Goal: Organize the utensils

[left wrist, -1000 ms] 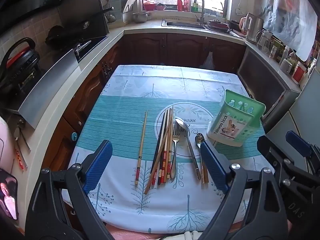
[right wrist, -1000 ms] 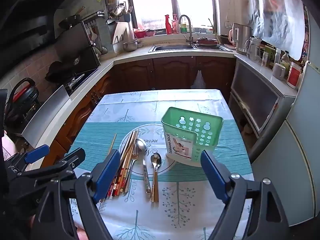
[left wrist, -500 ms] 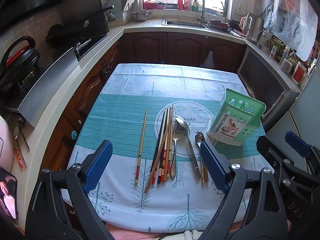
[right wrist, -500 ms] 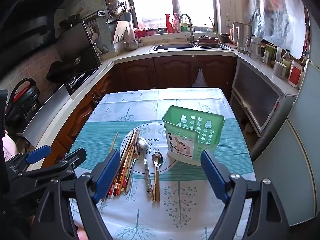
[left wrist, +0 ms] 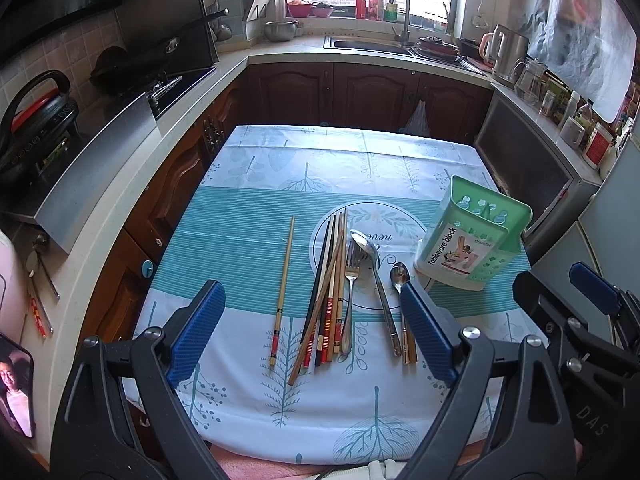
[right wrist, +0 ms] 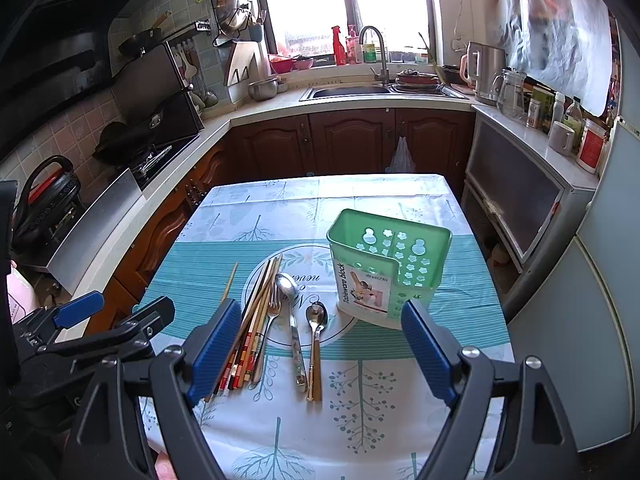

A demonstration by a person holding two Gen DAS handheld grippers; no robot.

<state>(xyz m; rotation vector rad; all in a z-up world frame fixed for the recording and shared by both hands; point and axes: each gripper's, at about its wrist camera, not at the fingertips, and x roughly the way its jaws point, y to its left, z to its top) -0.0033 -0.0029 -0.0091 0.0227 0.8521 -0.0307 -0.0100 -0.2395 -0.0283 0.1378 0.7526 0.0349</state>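
Nothing has moved: both grippers [left wrist: 312, 328] [right wrist: 320, 354] gape over the tableclothed table [left wrist: 256, 240] amid kitchen counters [right wrist: 392, 98].

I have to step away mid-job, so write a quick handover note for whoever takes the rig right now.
Left tool: open, empty, hovering over the table's near edge.
Right tool: open, empty, hovering alongside it.
Green utensil holder: upright on the right side of the tablecloth; nothing visible inside.
On the cloth, left of the holder: one lone chopstick, a chopstick bundle, fork, large spoon, small spoon.
Done: nothing sorted yet.
Left: move every utensil into the holder.
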